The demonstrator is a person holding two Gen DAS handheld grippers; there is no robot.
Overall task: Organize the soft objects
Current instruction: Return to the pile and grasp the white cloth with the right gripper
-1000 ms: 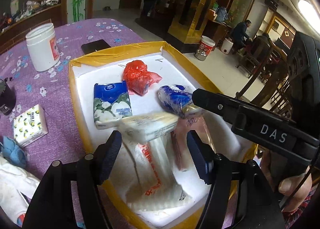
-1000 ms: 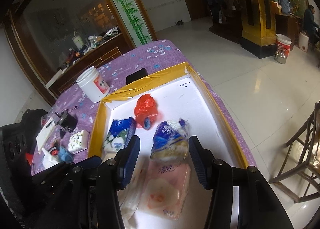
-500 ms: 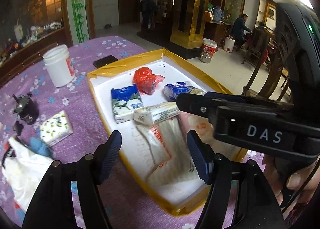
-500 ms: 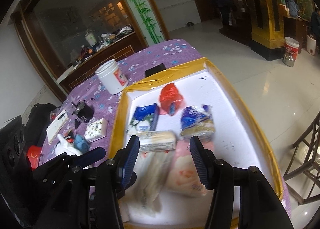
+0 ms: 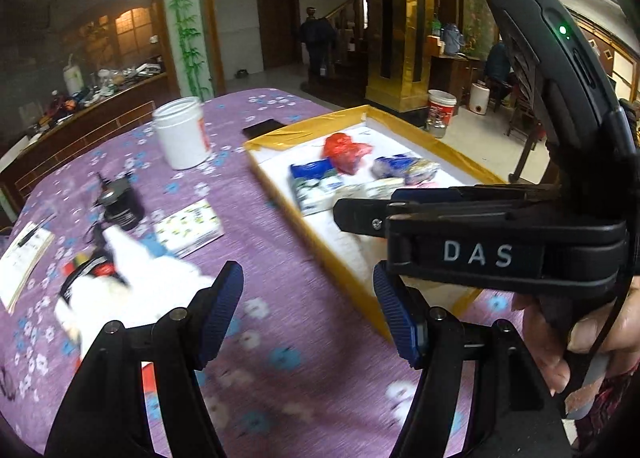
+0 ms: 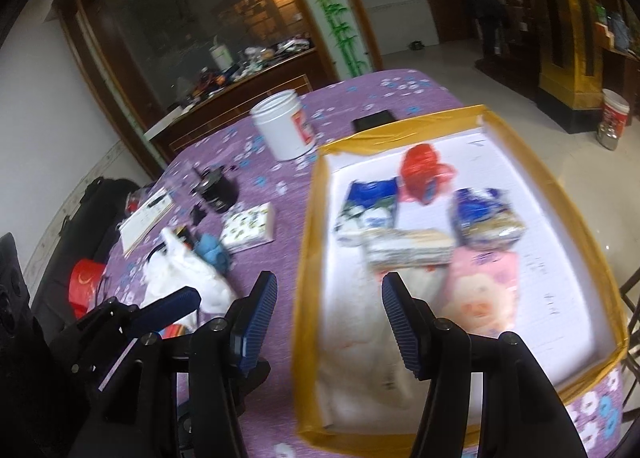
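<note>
White plastic bag [image 5: 132, 282], crumpled and blurred, lies on the purple tabletop [image 5: 256, 218] left of the yellow-rimmed tray [image 6: 308, 258], near a small tissue pack [image 6: 250, 228]. Judged light, limp and slippery: best pinched at a bunched fold near the top, not the flat film. The tissue pack looks soft but squarish; take it across the short sides. Tray already carries several soft packets. Left gripper [image 5: 308, 310] jaws stand half-wide, empty, above the tabletop; right gripper [image 6: 328, 322] jaws have just been opening, nothing between them.
</note>
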